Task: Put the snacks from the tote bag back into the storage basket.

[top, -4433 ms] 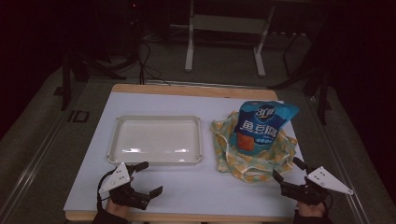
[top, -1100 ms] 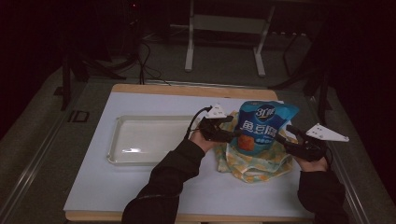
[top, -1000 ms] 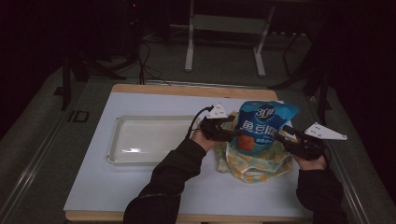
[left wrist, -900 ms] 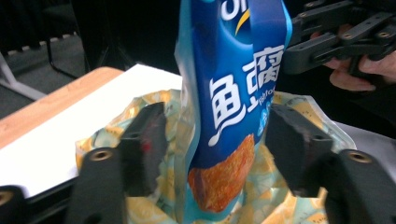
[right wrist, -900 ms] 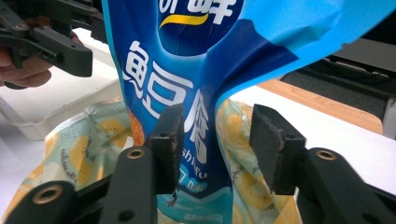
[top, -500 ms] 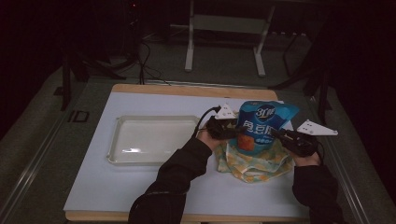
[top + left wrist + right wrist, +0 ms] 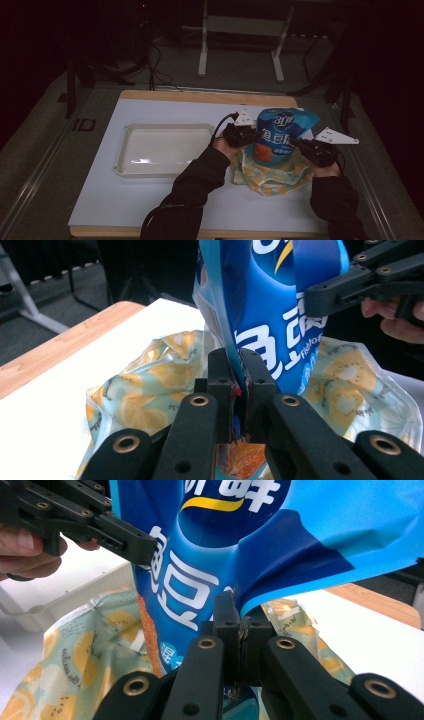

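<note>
A blue snack bag point(image 7: 284, 134) with white lettering stands upright at the table's right, on top of a flat yellow-and-teal fruit-print bag point(image 7: 270, 172). My left gripper point(image 7: 248, 136) is shut on the blue bag's left edge point(image 7: 231, 352). My right gripper point(image 7: 300, 144) is shut on the bag's right edge point(image 7: 260, 587). In the left gripper view the jaws pinch the bag's side seam, with the fruit-print bag point(image 7: 150, 390) spread below. In the right gripper view the other gripper point(image 7: 137, 542) shows at the upper left.
A shallow white tray point(image 7: 165, 149) lies left of the bags on the white table top point(image 7: 125, 200). A wooden strip point(image 7: 200, 96) runs along the table's far edge. Metal stand legs point(image 7: 202, 45) and cables are on the floor beyond.
Both grippers came up from the table's near edge to the blue bag and shut on its two sides. Over the last second they edged a little closer in.
</note>
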Tool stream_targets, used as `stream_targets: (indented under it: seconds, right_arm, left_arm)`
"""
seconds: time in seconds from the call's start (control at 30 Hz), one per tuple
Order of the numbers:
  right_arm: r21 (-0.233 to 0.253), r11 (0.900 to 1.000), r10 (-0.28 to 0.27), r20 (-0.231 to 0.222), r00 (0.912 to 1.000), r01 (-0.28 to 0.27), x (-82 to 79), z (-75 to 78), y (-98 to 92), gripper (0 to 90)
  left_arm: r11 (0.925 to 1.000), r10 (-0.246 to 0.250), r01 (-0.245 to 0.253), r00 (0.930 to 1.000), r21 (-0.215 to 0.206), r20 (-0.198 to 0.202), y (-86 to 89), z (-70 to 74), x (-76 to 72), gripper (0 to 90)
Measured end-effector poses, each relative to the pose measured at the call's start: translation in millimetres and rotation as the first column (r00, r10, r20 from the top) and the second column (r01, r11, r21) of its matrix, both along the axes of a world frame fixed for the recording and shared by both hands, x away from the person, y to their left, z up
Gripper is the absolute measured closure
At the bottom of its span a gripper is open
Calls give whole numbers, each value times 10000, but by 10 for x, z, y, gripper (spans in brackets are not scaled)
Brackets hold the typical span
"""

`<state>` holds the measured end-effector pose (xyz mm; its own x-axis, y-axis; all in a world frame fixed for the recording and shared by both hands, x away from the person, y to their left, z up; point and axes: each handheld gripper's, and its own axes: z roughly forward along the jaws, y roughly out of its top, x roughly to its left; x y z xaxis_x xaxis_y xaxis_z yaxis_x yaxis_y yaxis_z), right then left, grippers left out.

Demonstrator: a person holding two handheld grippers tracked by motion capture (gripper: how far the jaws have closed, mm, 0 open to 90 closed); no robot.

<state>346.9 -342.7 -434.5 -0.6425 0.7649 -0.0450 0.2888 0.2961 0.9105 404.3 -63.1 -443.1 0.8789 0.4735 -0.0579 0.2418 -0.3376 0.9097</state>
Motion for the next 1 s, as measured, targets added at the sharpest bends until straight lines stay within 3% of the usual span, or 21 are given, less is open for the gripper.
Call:
stream_targets:
  seconds: [0.2, 0.33, 0.67, 1.0]
  right_arm:
    - [157, 9999, -39, -40, 10000, 40, -4, 28, -13, 896]
    - [142, 9999, -65, -18, 10000, 65, -17, 88, -27, 896]
    - [-19, 9999, -140, 243, 9996, 141, -94, 346, -22, 897]
    - [-208, 9998, 12, 502, 9987, -2, -170, 620, 40, 896]
  left_arm:
    - [9999, 154, -153, 9997, 53, -185, -32, 63, -19, 881]
    - [9999, 135, -134, 9999, 78, -104, -43, 138, -32, 883]
    - [9998, 78, -77, 9999, -192, 78, -33, 361, -94, 886]
    - [9999, 9, -6, 9996, -110, 289, 38, 659, -172, 887]
